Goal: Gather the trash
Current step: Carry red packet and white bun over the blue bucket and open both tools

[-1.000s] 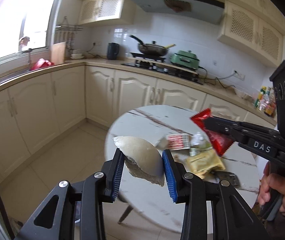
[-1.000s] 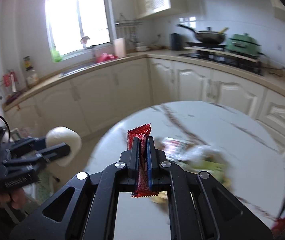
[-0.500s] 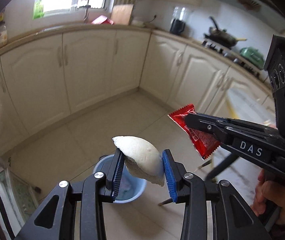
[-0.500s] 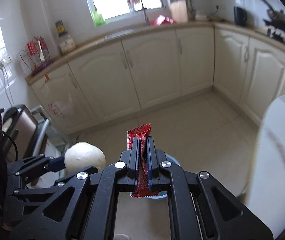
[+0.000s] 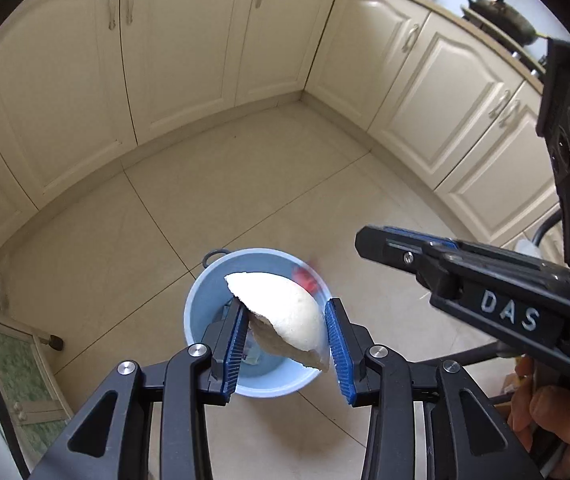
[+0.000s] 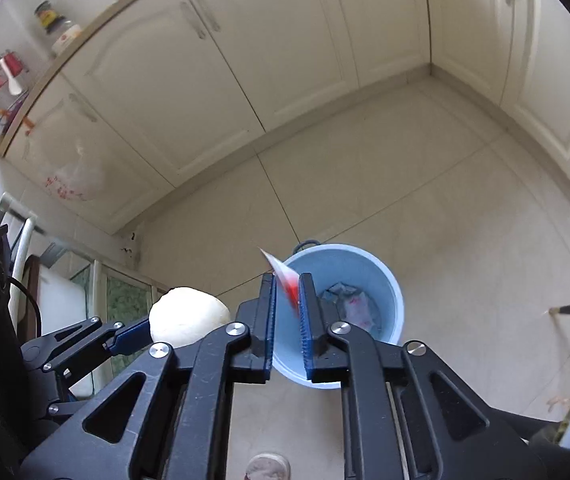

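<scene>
Left wrist view looks steeply down onto a tiled kitchen floor (image 5: 213,208) ringed by cream cabinets (image 5: 189,40), and I have a blue bucket (image 5: 201,300) almost straight under both tools. It already has some crumpled wrappers in the bottom, so I read it as the bin.

My left gripper (image 5: 285,344) is clamped on a half bun (image 5: 281,316), white and domed, with its torn edge facing down; the blue pads (image 5: 233,340) press its two sides. I judge it soft and light: it squashes instead of slipping, and a hold across the thick middle, as it is now, suits it. Squeezed harder, it would probably tear or crumble.

My right gripper (image 6: 287,312) is opening. A red wrapper (image 6: 285,280) sits blurred between its pads (image 6: 271,320), apparently loose and sliding toward the bucket; in the left view a red smear shows at the bucket's far rim. Thin, crinkly and almost weightless, it could flutter sideways, so I think it is best pinched flat and let go low over the mouth.
</scene>
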Available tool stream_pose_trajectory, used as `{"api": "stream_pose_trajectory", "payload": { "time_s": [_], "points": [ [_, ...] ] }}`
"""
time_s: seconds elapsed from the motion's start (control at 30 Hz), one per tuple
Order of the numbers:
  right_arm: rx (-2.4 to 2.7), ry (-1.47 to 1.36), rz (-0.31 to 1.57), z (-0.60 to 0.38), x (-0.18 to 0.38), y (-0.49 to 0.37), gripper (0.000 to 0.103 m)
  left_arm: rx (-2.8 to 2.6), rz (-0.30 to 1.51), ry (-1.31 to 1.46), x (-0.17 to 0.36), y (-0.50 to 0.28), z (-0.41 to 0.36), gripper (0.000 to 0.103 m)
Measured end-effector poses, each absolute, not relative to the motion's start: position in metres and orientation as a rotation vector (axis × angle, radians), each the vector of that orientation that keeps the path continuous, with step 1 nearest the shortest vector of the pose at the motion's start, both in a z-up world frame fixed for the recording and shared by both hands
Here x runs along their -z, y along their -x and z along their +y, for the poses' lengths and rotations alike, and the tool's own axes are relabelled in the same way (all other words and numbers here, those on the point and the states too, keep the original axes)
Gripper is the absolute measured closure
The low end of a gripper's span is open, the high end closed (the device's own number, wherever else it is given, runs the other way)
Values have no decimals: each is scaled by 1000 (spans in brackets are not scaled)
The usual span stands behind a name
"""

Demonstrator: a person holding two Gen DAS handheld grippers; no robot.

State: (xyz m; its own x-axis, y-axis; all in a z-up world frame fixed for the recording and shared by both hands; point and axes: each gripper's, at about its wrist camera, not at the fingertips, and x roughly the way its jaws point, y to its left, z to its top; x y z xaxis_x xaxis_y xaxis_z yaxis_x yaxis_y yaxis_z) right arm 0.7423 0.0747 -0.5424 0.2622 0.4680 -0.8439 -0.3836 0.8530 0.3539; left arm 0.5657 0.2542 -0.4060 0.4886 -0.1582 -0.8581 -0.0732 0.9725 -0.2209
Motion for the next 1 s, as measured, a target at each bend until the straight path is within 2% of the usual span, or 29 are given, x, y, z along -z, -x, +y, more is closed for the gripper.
{"api": "stream_pose_trajectory", "payload": {
  "time_s": [0.1,0.13,0.2,0.23,0.43,0.7,0.8,0.87,1.0],
  "points": [
    [-560,-90,1183,70,553,-748,80,47,1090,260,414,-588,248,66],
    [-553,-92,1184,68,555,-749,78,38,1107,256,418,-592,249,63],
    [-538,-88,1181,62,556,-749,70,16,1125,258,419,-602,248,44],
    [-537,-89,1180,60,555,-750,70,0,1116,257,419,-600,242,35],
    [-508,-82,1152,50,537,-741,68,-24,1094,267,403,-600,241,35],
    [-542,-38,1035,51,461,-710,61,-157,927,223,316,-542,225,32],
    [-537,9,959,51,420,-685,51,-210,841,176,274,-508,206,25],
    [-540,19,900,44,388,-663,48,-224,780,140,246,-488,188,13],
    [-505,83,786,28,325,-611,42,-232,654,71,193,-438,142,5]
  ]
}}
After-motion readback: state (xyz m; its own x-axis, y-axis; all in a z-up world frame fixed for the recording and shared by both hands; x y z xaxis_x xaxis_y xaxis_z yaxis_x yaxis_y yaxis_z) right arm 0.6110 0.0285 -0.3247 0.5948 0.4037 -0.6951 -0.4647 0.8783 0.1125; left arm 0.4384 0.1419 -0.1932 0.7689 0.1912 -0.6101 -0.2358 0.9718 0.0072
